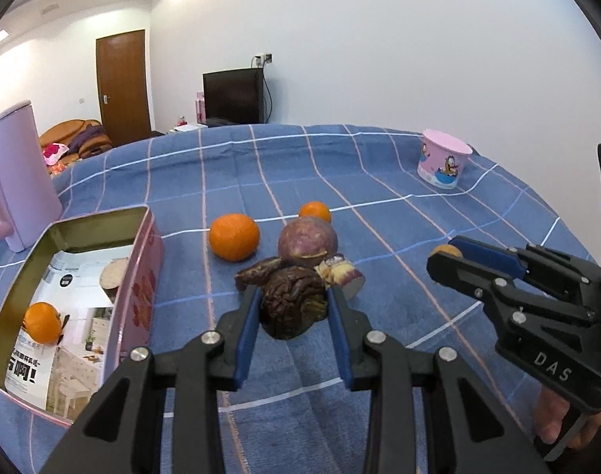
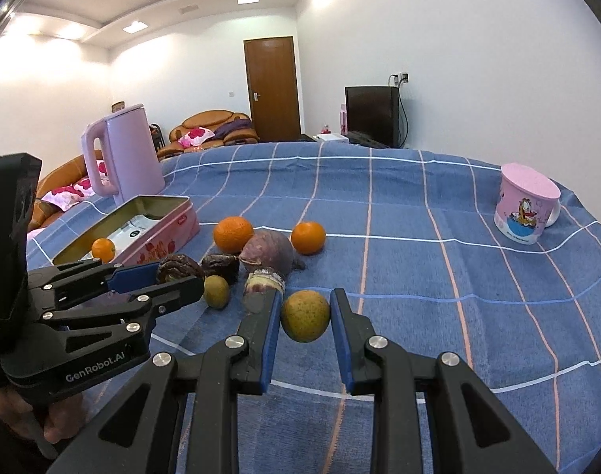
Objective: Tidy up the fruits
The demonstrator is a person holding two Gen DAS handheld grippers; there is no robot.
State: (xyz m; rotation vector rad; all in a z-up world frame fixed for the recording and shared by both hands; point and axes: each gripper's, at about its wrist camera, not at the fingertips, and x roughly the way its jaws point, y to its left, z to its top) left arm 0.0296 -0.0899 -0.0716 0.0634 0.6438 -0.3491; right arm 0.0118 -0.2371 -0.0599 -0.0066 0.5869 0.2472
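A dark wrinkled fruit (image 1: 290, 302) lies between the pads of my left gripper (image 1: 294, 300), whose jaws stand around it, seemingly touching. My right gripper (image 2: 305, 310) is open around a yellow-green fruit (image 2: 305, 315), with a small gap at the right pad. Behind lie a purple round fruit (image 1: 307, 241), two oranges (image 1: 234, 236) (image 1: 315, 211), a cut purple piece (image 1: 345, 274), another dark fruit (image 2: 221, 266) and a small green fruit (image 2: 216, 291). An open pink tin (image 1: 140, 276) at left holds an orange (image 1: 42, 322) on paper.
A pink kettle (image 1: 17, 181) stands behind the tin. A pink cartoon mug (image 1: 442, 164) stands far right on the blue checked cloth (image 1: 379, 181). Beyond the table are a sofa, a door and a black screen.
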